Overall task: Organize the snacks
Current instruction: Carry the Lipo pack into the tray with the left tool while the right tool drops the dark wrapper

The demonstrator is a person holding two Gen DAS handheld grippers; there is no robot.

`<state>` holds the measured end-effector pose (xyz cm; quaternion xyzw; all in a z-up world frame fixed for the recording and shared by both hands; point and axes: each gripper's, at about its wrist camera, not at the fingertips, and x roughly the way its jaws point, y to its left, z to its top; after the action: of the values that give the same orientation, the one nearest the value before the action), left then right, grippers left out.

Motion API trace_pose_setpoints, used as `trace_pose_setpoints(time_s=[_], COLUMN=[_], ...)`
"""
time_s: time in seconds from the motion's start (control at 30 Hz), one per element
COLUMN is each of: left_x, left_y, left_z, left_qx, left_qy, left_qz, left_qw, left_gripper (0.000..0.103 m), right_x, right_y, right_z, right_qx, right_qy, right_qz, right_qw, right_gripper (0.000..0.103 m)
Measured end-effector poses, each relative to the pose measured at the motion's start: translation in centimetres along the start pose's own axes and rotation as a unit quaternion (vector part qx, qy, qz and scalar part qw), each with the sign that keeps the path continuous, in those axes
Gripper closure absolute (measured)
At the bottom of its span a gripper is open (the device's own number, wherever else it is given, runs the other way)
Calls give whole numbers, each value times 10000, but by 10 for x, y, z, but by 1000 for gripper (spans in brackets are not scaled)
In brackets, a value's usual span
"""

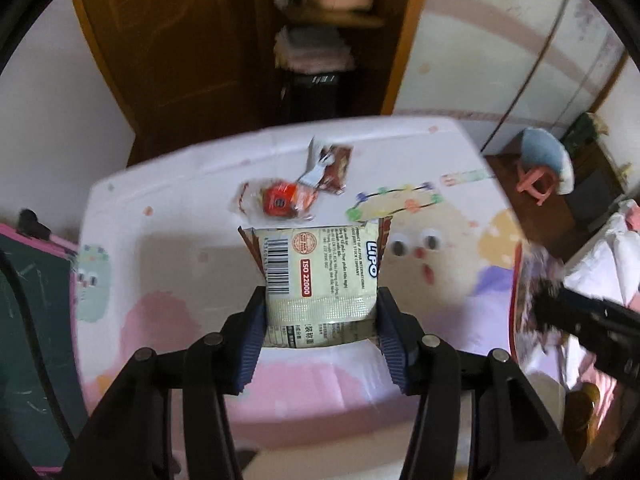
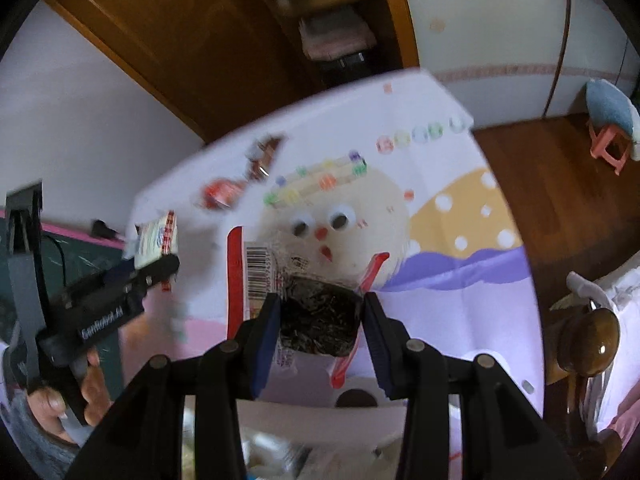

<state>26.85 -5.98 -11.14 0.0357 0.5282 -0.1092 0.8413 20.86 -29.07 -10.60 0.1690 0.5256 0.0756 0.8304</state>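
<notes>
The bench [image 1: 168, 200], under a cartoon-printed cloth, is ending at a far edge near the wooden cabinet [image 1: 192, 60] and at a right edge that is dropping to the wooden floor [image 2: 532, 168], where a pink stool [image 1: 534, 180] is standing well apart. Most of the cloth between the near edge and the far snacks is lying bare, giving room on both sides of the claws.

The left claw [image 1: 320, 316] is gripping a cream Lipo packet [image 1: 320, 272] between its blue pads [image 1: 252, 336], which are pressing the packet's lower sides; the packet is sticking forward beyond the fingertips, printed back facing the camera, lifted above the cloth. Beyond it, an orange-red wrapped snack [image 1: 280, 200] is lying on the bench, with a brown packet [image 1: 334, 168] just behind it near the far edge.

The right claw [image 2: 320, 320] is clamping a clear, red-edged packet [image 2: 316, 316] holding something dark; its barcode end is pointing forward and left past the fingers. In the right wrist view the left claw [image 2: 154, 264] is showing at the left, over the bench's left edge, with the person's hand [image 2: 52, 396] on its handle.
</notes>
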Motion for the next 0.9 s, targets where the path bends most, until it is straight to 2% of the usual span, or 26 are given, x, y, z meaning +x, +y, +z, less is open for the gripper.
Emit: trace_pose_setpoints(time_s=[0.2, 0.43, 0.53, 0.7, 0.8, 0.9], left_x=[-109, -189, -194, -187, -170, -156], left_y=[-22, -40, -51, -59, -58, -55], left_z=[-51, -132, -160, -199, -216, -238], left_qx=[491, 645, 646, 517, 435, 389], left_qy=[-552, -1085, -1219, -1409, -1204, -1007], left_qz=[-53, -483, -462, -364, -158, 65], left_qw=[9973, 9908, 9894, 9880, 9916, 9941], left_gripper=[52, 52, 52, 51, 42, 31], right_x=[-88, -136, -142, -125, -108, -88], right_y=[36, 69, 74, 71, 67, 64], right_z=[-58, -141, -171, -195, -203, -212], right_qx=[-780, -1389, -1493, -1330, -1201, -956], right_qy=[-768, -1428, -1522, -1365, -1202, -845], right_qz=[5, -312, -462, -590, -665, -484], right_qw=[9940, 9795, 9759, 9799, 9832, 9906], right_gripper=[62, 61, 61, 61, 59, 50])
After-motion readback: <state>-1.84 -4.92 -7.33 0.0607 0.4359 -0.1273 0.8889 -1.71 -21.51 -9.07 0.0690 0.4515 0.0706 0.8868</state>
